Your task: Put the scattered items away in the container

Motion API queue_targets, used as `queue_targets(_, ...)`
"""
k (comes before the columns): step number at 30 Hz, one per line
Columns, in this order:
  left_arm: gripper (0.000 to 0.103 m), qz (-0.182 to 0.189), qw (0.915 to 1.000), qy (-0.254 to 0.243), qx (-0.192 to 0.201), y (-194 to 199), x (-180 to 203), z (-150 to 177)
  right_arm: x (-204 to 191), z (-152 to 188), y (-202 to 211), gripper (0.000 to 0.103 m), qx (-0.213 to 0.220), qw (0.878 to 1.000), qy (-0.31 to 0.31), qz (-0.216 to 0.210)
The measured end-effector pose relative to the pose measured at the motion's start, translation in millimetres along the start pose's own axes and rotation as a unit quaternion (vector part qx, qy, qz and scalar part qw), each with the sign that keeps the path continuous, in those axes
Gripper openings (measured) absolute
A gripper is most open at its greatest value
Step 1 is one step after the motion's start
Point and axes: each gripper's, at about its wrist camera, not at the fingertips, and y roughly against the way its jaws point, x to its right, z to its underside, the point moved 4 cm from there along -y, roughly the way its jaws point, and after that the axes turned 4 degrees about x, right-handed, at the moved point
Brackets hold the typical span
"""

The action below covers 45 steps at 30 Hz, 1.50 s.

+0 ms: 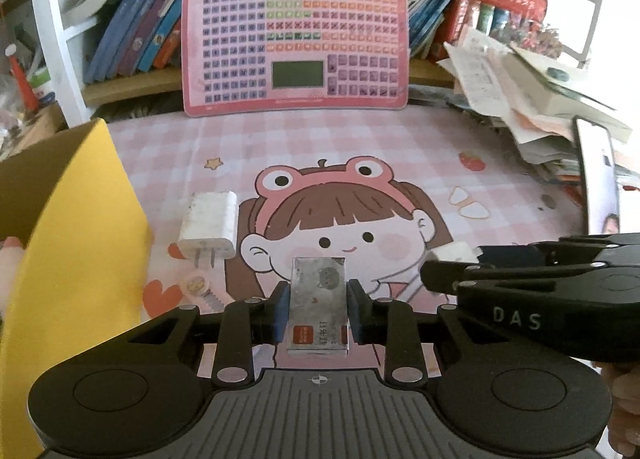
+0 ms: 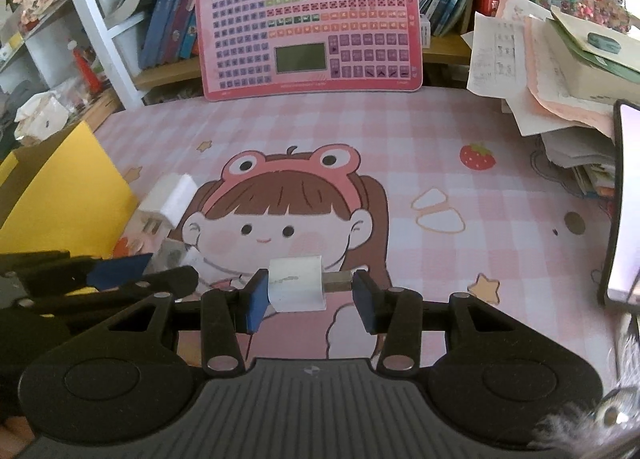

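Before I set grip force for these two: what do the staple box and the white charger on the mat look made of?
The staple box in the left gripper looks like thin printed cardboard, matte and scuffed grey at the edges. The white charger looks like smooth hard plastic, slightly grimy, with two metal prongs showing.

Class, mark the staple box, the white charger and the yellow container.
staple box (image 1: 318, 291): left wrist view, its grey lid.
white charger (image 1: 210, 225): left wrist view, its broad top face.
yellow container (image 2: 60, 199): right wrist view, its outer wall.
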Motion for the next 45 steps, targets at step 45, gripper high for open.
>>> queue_targets(45, 0.028, 0.068, 0.996, 0.045, 0.038, 224, -120, 125, -195, 137, 136, 0.043, -0.009, 0.999, 0.053, 0.007)
